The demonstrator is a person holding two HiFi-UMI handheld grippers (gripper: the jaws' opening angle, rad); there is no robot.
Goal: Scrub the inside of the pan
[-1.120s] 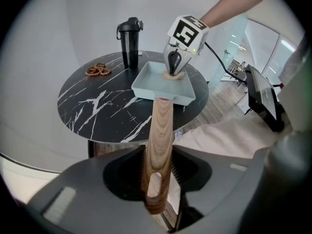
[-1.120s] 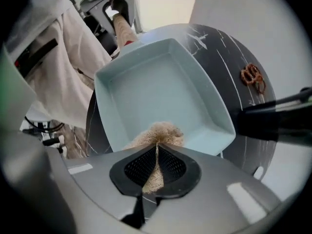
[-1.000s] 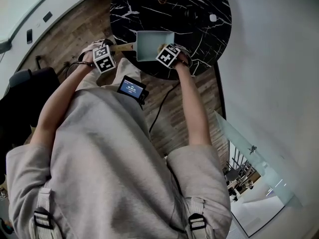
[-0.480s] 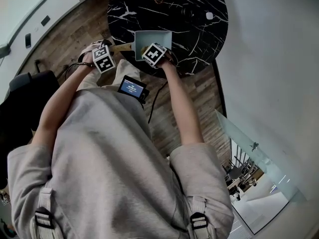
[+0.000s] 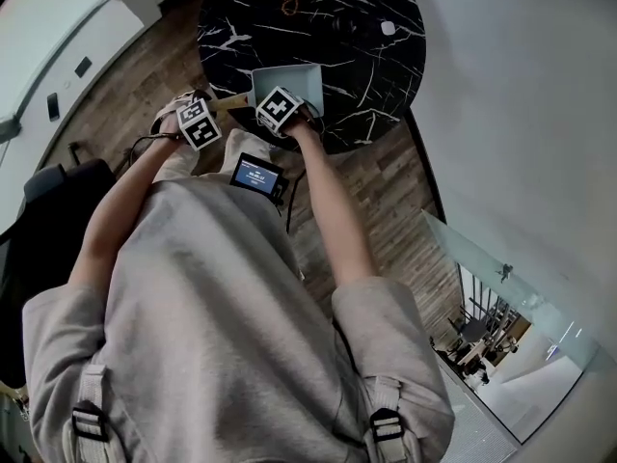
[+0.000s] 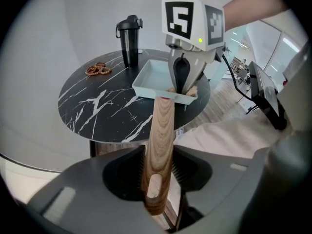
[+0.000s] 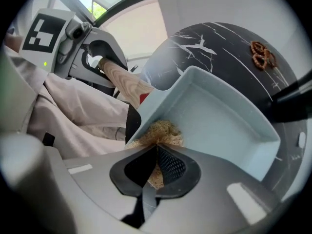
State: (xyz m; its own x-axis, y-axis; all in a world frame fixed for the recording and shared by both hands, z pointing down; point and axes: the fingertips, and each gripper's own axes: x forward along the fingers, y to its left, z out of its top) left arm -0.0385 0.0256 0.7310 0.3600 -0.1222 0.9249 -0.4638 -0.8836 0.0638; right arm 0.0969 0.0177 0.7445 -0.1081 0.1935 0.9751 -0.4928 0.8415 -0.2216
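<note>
A pale blue square pan (image 5: 297, 78) with a wooden handle (image 6: 161, 126) sits at the near edge of a round black marble table (image 5: 371, 66). My left gripper (image 6: 157, 172) is shut on the handle's end, off the table's edge. My right gripper (image 7: 157, 155) points steeply down into the pan (image 7: 219, 116). It is shut on a tan fibrous scrubber (image 7: 159, 130), which presses into the pan's corner next to the handle (image 7: 124, 79). In the head view the right gripper's marker cube (image 5: 278, 107) hides the scrubber.
A black tumbler (image 6: 129, 33) and a few brown pretzel-shaped pieces (image 6: 98, 69) stand at the table's far side. A small white object (image 5: 388, 28) lies near the far right rim. A small screen device (image 5: 256, 177) hangs at the person's waist. Wooden floor surrounds the table.
My right gripper has slid left across the pan, from its right side to the corner by the handle, rolling a little. The left gripper keeps still on the handle.
</note>
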